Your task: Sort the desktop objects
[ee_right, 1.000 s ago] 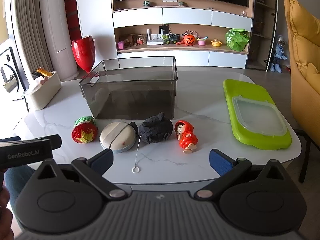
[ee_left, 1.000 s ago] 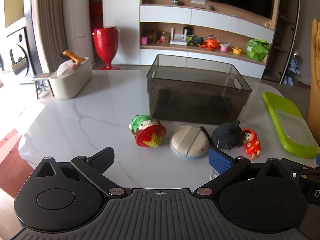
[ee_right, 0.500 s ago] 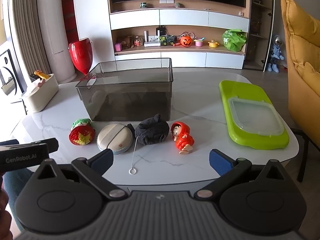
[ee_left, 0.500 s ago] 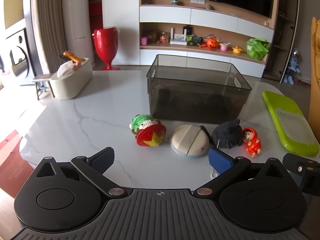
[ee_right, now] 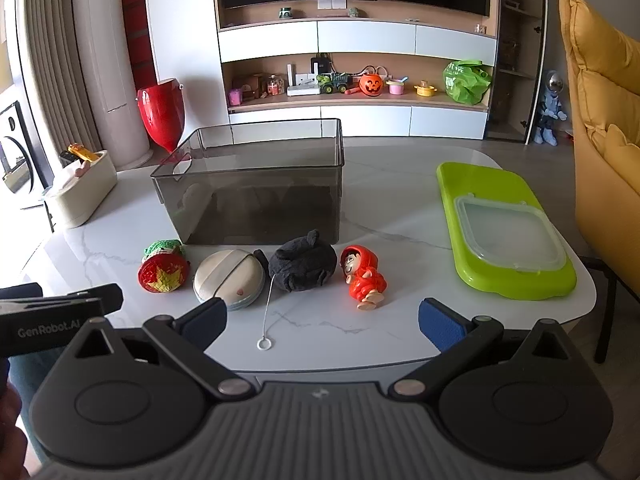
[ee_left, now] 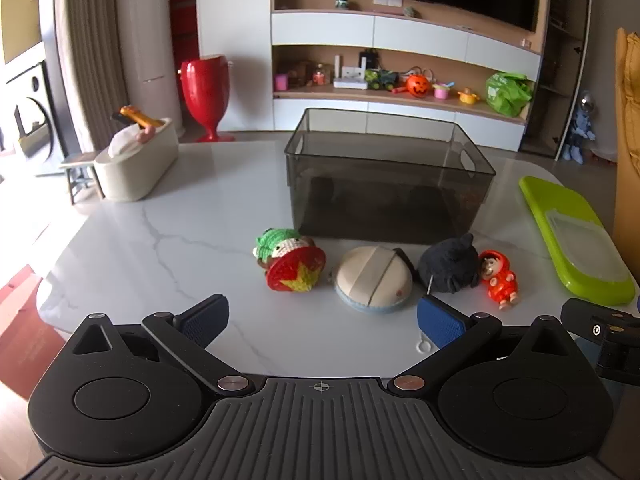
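Flanking the smoked bin (ee_right: 256,184), cream tub (ee_right: 80,192), green lid (ee_right: 504,232) — contents possibly dark shapes.

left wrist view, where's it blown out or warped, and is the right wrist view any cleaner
Left wrist view: the far left edge is blown out to white beside the tissue box, and the bin rim bows from fisheye. Right wrist view: exposure is more even, the toys such as the red figure are sharp, but the table edge still curves.
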